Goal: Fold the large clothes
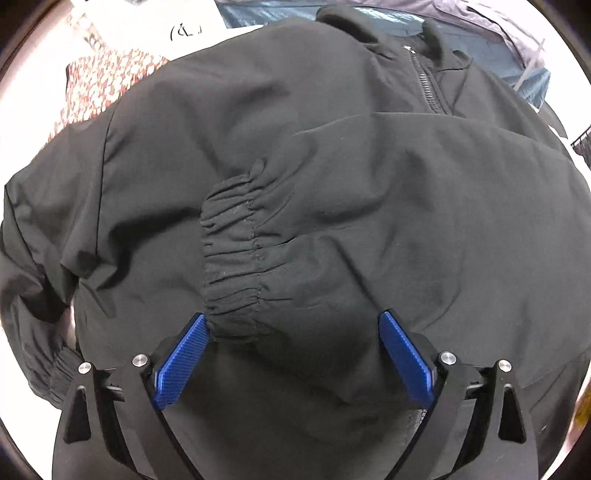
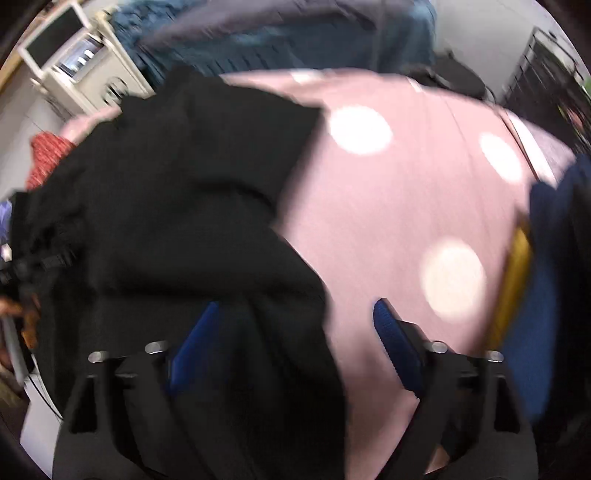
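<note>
1. The left gripper points down over one black jacket, its two blue pads spread wide and clasping nothing.
2. One gathered elastic cuff of a sleeve lies folded across the jacket's body, and its lower end sits between the two pads; the left pad is just at the cuff's edge, but I cannot tell whether it touches.
3. One zipper runs down from the jacket's collar at the top of the left wrist view.
4. A second cuff shows at the lower left edge, bunched.
5. One red-and-white patterned cloth lies beyond the jacket's left shoulder, partly under it.
6. One blue-grey garment lies past the collar.
7. The right gripper is also released, its two jaws standing wide apart; the view is blurred.
8. The jacket fills the left half of the right wrist view, and a fold of it lies in front of the left pad; whether the pad touches the fabric cannot be told.
9. The right pad hangs over one pink cloth that covers the surface beneath the jacket.
10. Three pale round dots show on the pink cloth, with a fourth partly visible at its far edge.
11. One dark blue cloth with a yellow strip sits at the right edge.
</note>
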### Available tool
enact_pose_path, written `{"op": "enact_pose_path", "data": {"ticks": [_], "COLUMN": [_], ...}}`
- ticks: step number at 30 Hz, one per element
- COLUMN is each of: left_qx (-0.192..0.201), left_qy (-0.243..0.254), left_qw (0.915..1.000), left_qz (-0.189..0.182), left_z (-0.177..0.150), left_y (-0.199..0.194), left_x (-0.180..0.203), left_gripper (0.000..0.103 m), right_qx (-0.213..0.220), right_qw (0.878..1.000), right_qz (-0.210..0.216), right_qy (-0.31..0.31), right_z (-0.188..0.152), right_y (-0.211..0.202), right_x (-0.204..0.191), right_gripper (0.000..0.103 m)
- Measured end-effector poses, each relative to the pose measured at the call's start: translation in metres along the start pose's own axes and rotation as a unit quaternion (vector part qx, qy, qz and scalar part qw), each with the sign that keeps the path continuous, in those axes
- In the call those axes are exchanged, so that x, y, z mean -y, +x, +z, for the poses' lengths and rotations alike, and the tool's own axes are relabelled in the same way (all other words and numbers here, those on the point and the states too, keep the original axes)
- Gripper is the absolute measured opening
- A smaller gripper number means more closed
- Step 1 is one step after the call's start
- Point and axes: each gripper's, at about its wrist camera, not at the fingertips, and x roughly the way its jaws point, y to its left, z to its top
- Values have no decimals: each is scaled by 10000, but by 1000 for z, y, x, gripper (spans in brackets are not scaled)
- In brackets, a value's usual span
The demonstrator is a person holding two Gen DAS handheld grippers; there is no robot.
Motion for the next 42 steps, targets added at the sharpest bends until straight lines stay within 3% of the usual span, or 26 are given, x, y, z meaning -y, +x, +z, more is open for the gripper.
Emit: {"op": "enact_pose_path", "data": {"ticks": [3,6,8,13,17,20,22,24,25,26,28,31,35,42], "left_qx": [-34,37,61,15,23,-16,-71,-108,-116,-120,-128,-126,-109,-107], "left_qy": [44,226,265,243,457,490,411,357,336,318,255,150,68,-9], "left_qw": [10000,9996,9994,9997,9989,9987,9991,9993,9994,9994,9996,9998,9999,9999], "left_qz": [33,176,232,-11,45,127,76,23,-1,-16,-30,-53,-95,-125], "left_z": [-1,-5,-7,-8,-10,-9,-7,-4,-4,-3,-4,-7,-24,-39], "left_y": [1,2,2,5,9,15,17,21,22,24,27,30,39,47], "left_x": [-3,4,6,13,28,34,35,33,32,26,26,18,0,-19], "left_gripper": [92,93,94,98,98,98,98,98,98,98,98,98,98,98], "right_qx": [75,-225,-485,-256,-382,-555,-372,4,227,305,293,1,-702,-811], "right_qw": [9998,9995,9985,9993,9969,9969,9964,9975,9985,9986,9970,9960,9943,9758], "right_qz": [33,150,223,-282,-654,-513,-743,-696,-489,-346,16,126,41,-641], "right_qy": [-198,-143,-86,-18,199,236,192,72,-108,-270,-715,-886,-800,-1928], "right_z": [29,44,38,35,32,30,33,28,28,27,26,20,8,-12], "right_y": [26,52,53,36,44,47,35,14,4,0,0,17,56,79], "right_x": [-18,-17,-6,7,27,31,26,20,9,-1,-25,-38,-37,-72], "right_gripper": [85,80,19,8,8,12,20,24,32,49,65,65,65,76]}}
